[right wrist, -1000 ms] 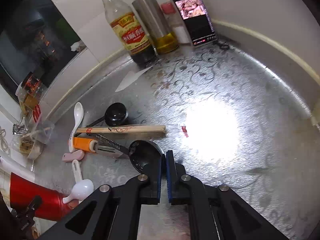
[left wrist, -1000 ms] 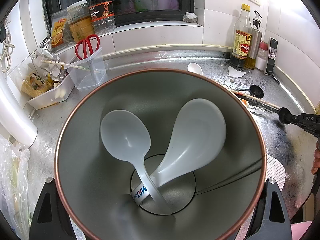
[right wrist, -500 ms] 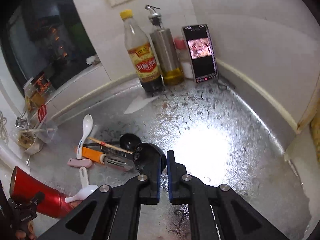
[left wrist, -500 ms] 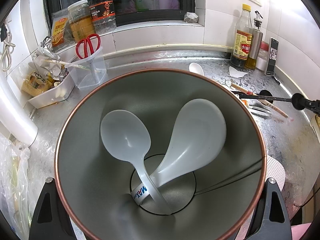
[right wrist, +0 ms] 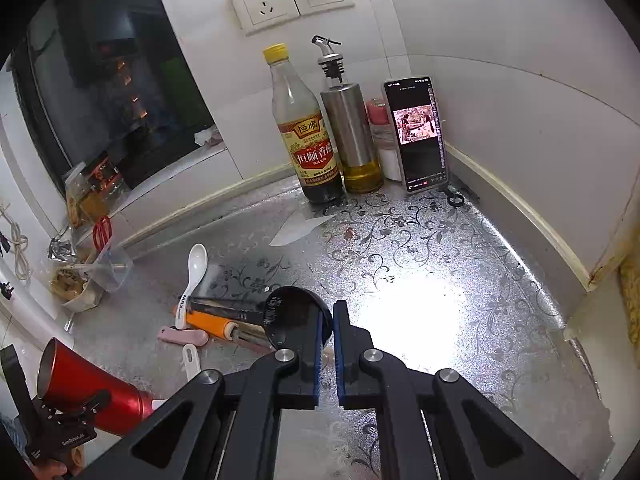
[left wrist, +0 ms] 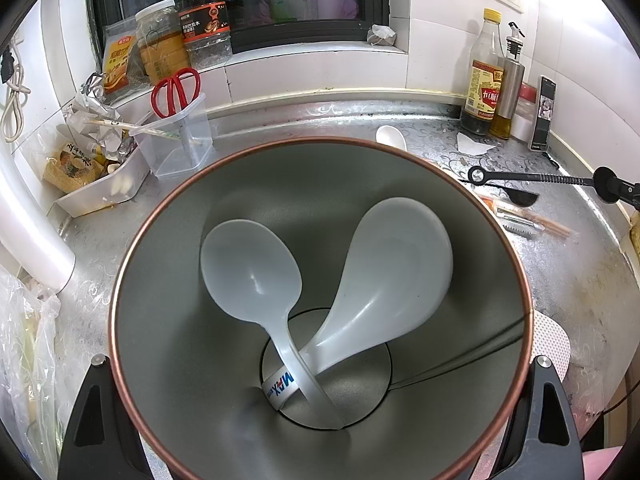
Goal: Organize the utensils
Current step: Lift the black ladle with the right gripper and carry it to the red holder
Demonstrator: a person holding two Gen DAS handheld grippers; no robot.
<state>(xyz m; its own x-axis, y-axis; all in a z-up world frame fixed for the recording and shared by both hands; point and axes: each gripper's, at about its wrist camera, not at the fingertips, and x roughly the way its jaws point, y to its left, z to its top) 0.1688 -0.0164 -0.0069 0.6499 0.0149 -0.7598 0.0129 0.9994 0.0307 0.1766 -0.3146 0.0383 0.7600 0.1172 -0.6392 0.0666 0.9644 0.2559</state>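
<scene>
between the right gripper (right wrist: 327,330) pads, clamped, sits a black ladle (right wrist: 296,314), handle pointing left.

Two white spoons (left wrist: 328,280) are leaning crossed inside the red cup (left wrist: 168,320), while a black ladle (right wrist: 296,316) is hanging above the tabletop (right wrist: 440,260).

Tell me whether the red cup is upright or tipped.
Tipped: the red cup, clamped in the left gripper, lies slanted, mouth toward the right gripper's black ladle.
</scene>
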